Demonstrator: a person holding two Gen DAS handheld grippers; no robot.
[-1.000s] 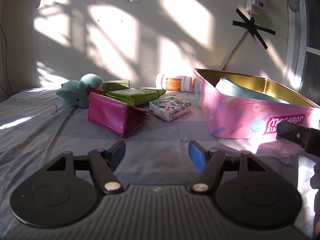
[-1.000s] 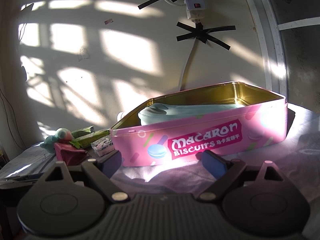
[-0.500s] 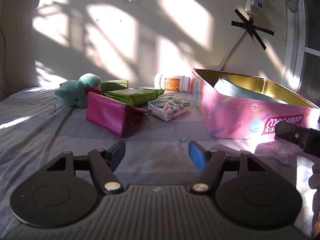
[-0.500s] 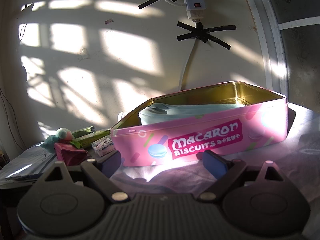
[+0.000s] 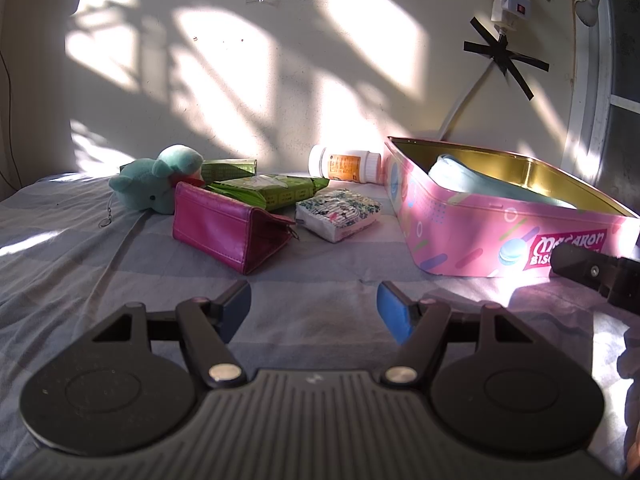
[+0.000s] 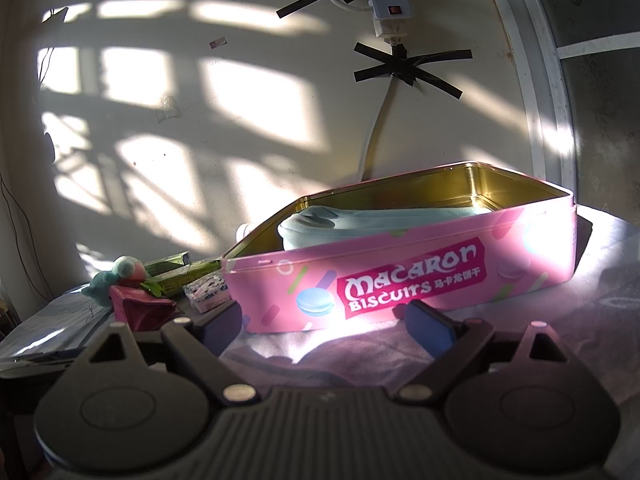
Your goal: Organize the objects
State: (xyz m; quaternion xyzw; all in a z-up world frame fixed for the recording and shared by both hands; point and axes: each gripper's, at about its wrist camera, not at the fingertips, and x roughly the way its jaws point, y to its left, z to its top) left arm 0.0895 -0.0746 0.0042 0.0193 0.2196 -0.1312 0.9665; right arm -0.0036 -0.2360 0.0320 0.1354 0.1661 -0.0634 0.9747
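Note:
A pink biscuit tin (image 5: 472,236) stands open on the bed at the right, with a pale blue soft item (image 5: 476,180) inside; it also shows in the right wrist view (image 6: 400,276). To its left lie a magenta wallet (image 5: 228,228), a teal plush toy (image 5: 156,184), green packets (image 5: 272,190), a floral tissue pack (image 5: 338,216) and a white pill bottle (image 5: 346,166). My left gripper (image 5: 314,308) is open and empty, low over the sheet in front of the wallet. My right gripper (image 6: 324,322) is open and empty just before the tin's front wall.
A grey striped sheet (image 5: 72,264) covers the bed. A sunlit wall (image 5: 240,80) stands close behind the objects, with a taped cable and power strip (image 6: 390,12). A window frame (image 6: 548,100) runs down the right.
The left gripper has drifted slightly, so the scene sits a little lower and left in its view. The right gripper has hardly moved. Both stay open.

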